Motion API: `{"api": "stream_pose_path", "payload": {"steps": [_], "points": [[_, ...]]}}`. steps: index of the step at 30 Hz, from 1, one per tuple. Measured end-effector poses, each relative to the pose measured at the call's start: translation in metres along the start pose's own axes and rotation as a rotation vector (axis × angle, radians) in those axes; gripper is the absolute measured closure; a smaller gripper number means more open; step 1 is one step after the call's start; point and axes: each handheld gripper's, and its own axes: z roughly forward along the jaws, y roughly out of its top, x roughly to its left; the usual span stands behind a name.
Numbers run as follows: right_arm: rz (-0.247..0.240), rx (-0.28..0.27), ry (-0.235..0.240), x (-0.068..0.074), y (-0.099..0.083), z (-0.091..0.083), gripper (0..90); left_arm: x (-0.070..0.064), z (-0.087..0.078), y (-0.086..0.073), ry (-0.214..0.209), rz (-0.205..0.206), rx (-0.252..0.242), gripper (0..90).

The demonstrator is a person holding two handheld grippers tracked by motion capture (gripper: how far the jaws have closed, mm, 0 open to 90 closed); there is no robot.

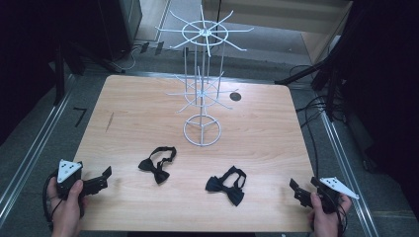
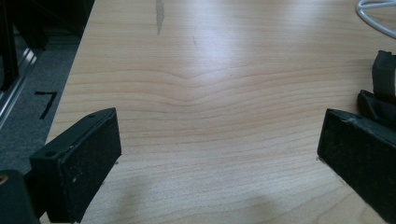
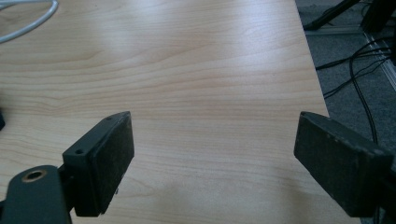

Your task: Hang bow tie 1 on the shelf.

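— What do we have on the pale wood-grain table point(image 1: 148, 113)?

— Toward twelve o'clock from the table's middle stands a tall white wire display rack point(image 1: 202, 89) with two tiers of radiating spokes and a ring base. Nearer us lie two black fabric bow ties with looped neck straps: one bow tie point(image 1: 157, 164) at about seven o'clock from the rack's base, the other bow tie point(image 1: 227, 185) at about five o'clock. They lie well apart from each other and from the rack.

— And the tools?

— We see the left gripper point(image 1: 104, 177) at the table's eight o'clock corner, held in the left hand point(image 1: 66, 205), grey three-cornered plate on top. The right gripper point(image 1: 298, 190) sits at the four o'clock corner in the right hand point(image 1: 326, 217).

— Their jaws?

— Both spread wide, with bare wood between them (each gripper's own view shows this plainly). Neither touches a bow tie.

— Anything else in the gripper views?

— At three o'clock in the left gripper view, part of the nearer tie peeks past the jaw; black cables point(image 3: 359, 74) trail over the grey floor at two o'clock in the right gripper view.
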Motion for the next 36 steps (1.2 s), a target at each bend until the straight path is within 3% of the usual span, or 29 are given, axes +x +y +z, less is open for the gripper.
{"api": "stream_pose_path", "payload": {"steps": [4, 19, 23, 27, 31, 36], "points": [[-0.001, -0.023, 0.011, 0.004, 0.001, -0.003, 12.7, 0.002, 0.0, 0.0, -0.012, -0.021, -0.007, 0.0], [-0.019, -0.075, 0.084, 0.035, 0.009, -0.011, 12.8, 0.001, 0.0, 0.0, -0.024, -0.017, 0.009, 0.0], [-0.028, -0.071, 0.103, 0.043, 0.01, -0.009, 13.3, 0.0, 0.0, -0.001, -0.035, -0.011, 0.015, 0.0], [-0.005, -0.065, 0.142, 0.056, 0.011, -0.007, 13.6, 0.0, 0.002, 0.0, -0.039, -0.017, 0.019, 0.0], [-0.021, -0.063, 0.147, 0.066, 0.013, -0.004, 14.1, -0.001, 0.003, 0.001, -0.042, -0.013, 0.028, 0.0], [-0.013, -0.036, 0.164, 0.081, 0.014, 0.001, 20.2, -0.001, 0.003, 0.001, -0.044, -0.007, 0.032, 0.0]]}}
